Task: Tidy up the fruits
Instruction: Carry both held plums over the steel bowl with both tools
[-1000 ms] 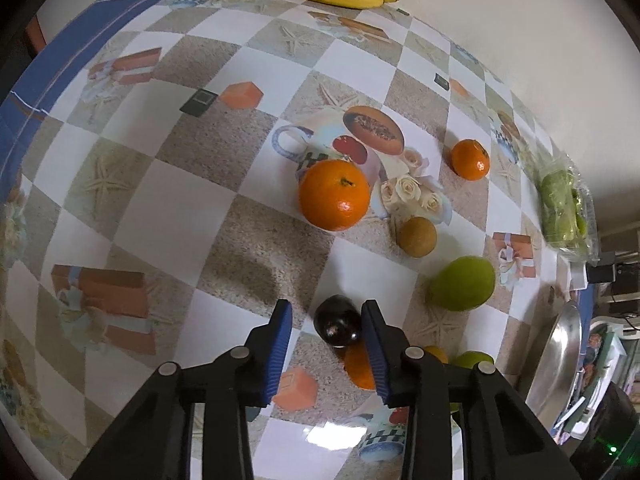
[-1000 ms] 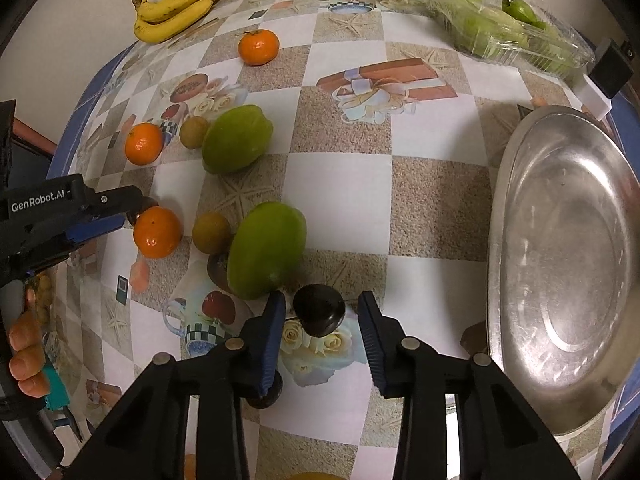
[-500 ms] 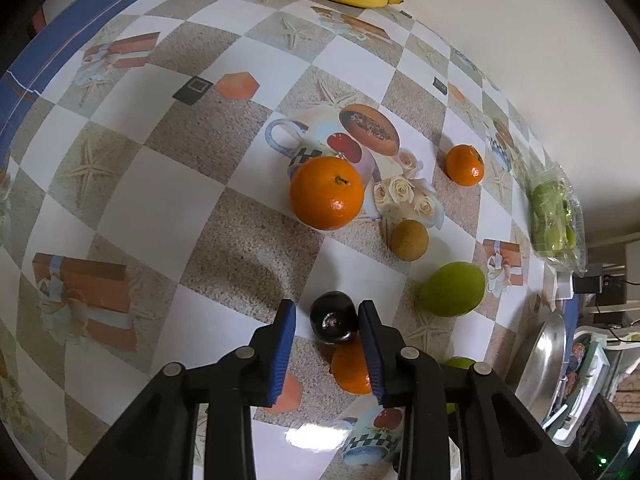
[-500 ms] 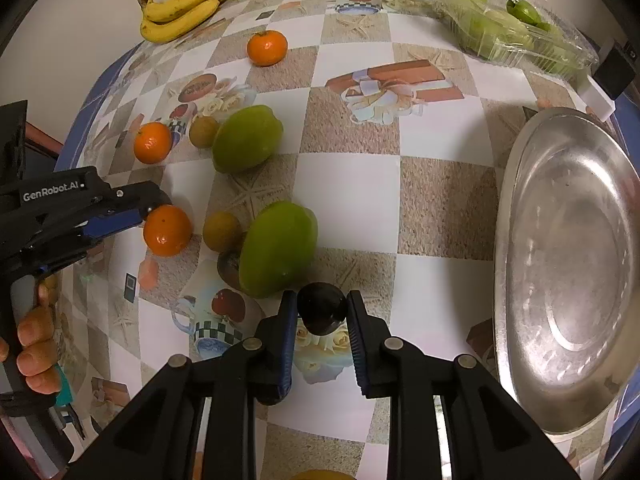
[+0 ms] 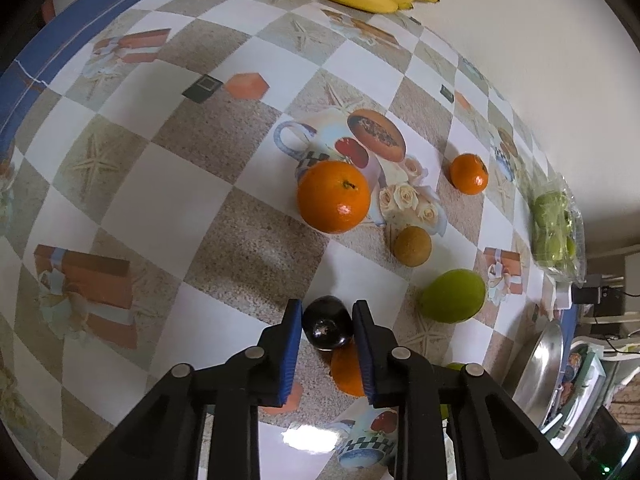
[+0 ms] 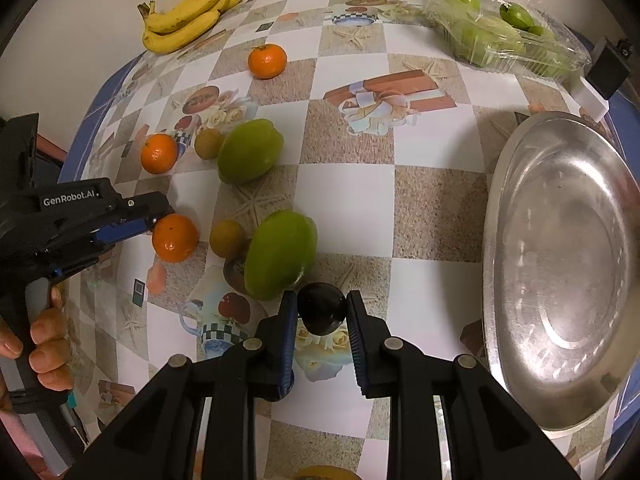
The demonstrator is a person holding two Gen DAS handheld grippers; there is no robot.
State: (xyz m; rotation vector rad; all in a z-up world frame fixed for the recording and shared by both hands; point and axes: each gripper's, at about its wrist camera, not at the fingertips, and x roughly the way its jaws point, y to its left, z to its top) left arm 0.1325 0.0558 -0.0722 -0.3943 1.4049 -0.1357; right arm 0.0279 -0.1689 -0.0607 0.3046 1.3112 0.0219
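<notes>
My left gripper (image 5: 326,312) points down at the patterned tablecloth, its jaws closing, with both blue pads against a dark glossy plum (image 5: 326,328). An orange (image 5: 348,372) lies just behind that plum. My right gripper (image 6: 322,300) is shut on a second dark plum (image 6: 322,314), right beside a green mango (image 6: 280,254). In the right wrist view the left gripper (image 6: 160,216), held by a hand, reaches in from the left next to an orange (image 6: 175,237). A steel plate (image 6: 490,240) lies at the right.
Scattered on the cloth are a large orange (image 5: 333,196), a small orange (image 5: 469,173), a brown round fruit (image 5: 412,246), another green mango (image 6: 250,156) and a second brown fruit (image 6: 228,239). Bananas (image 6: 188,16) lie at the far edge, and a wrapped tray of green fruit (image 6: 500,28) at the far right.
The jaws of both grippers have narrowed onto their dark plums, the right one first and the left one after it. Neither hand has shifted much.
</notes>
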